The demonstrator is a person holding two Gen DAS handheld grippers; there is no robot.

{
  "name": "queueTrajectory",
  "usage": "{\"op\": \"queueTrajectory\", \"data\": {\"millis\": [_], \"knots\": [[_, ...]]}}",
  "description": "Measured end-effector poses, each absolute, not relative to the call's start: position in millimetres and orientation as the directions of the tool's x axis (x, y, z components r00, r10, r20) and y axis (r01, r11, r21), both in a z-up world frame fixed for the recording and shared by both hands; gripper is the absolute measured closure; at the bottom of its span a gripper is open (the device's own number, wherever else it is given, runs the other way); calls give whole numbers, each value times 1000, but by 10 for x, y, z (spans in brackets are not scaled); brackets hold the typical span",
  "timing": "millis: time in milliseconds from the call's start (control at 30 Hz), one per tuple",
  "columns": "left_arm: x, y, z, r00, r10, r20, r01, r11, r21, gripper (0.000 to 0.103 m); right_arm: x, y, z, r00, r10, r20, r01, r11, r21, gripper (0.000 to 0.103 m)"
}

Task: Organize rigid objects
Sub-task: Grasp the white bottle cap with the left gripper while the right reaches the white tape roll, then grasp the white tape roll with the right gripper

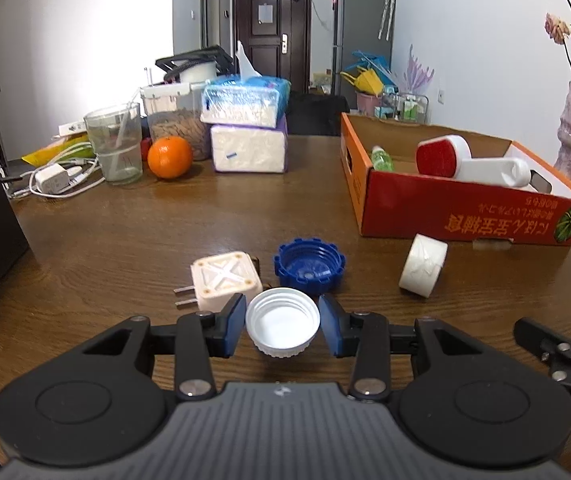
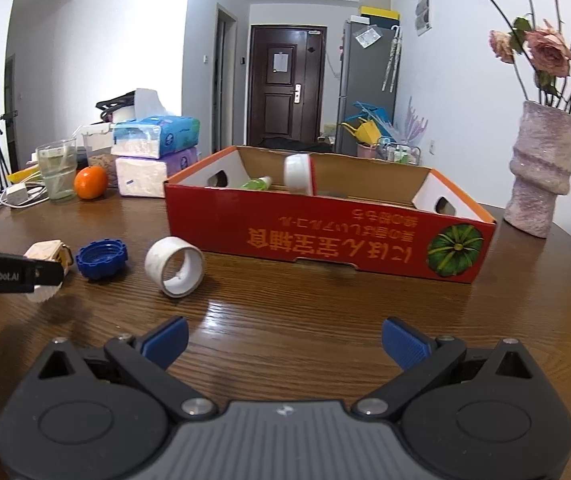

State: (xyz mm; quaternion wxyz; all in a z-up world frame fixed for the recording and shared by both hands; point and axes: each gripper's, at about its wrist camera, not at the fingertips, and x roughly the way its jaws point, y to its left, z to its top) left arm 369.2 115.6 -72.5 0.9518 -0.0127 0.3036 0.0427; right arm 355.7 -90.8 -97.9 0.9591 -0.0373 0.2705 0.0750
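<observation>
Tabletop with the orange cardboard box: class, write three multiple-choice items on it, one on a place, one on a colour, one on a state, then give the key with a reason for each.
1. Where does the white tape roll lie?
A. inside the box
B. on the table in front of the box
C. on the tissue packs

2. What colour is the notched cap beside the plug adapter?
A. blue
B. green
C. red

3. How is the left gripper?
A. wide open, empty
B. closed on a white cap
C. closed on the orange

Key: B, the roll rests on the wood before the box's front wall; A, its ribbed rim is plainly blue; B, both pads press the white cap's sides.
</observation>
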Motion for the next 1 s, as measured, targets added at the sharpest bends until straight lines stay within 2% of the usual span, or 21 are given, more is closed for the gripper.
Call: {"op": "queueTrajectory", "data": {"millis": [733,867,1000], "knots": [[3653,1658,-513,846,142,-514,-202,977,-64,62,4134,-340,-1031,822,173,-542,-240,969,-54,1],[3654,1741,-497,847,153,-509,-220,973,-74,62,4253,-301,-1053,812,183,-554,-254,966,-54,2],[3656,1829,-481,846,165,-507,-240,967,-86,62,4355,-269,-1075,797,202,-570,-280,958,-53,9]]}}
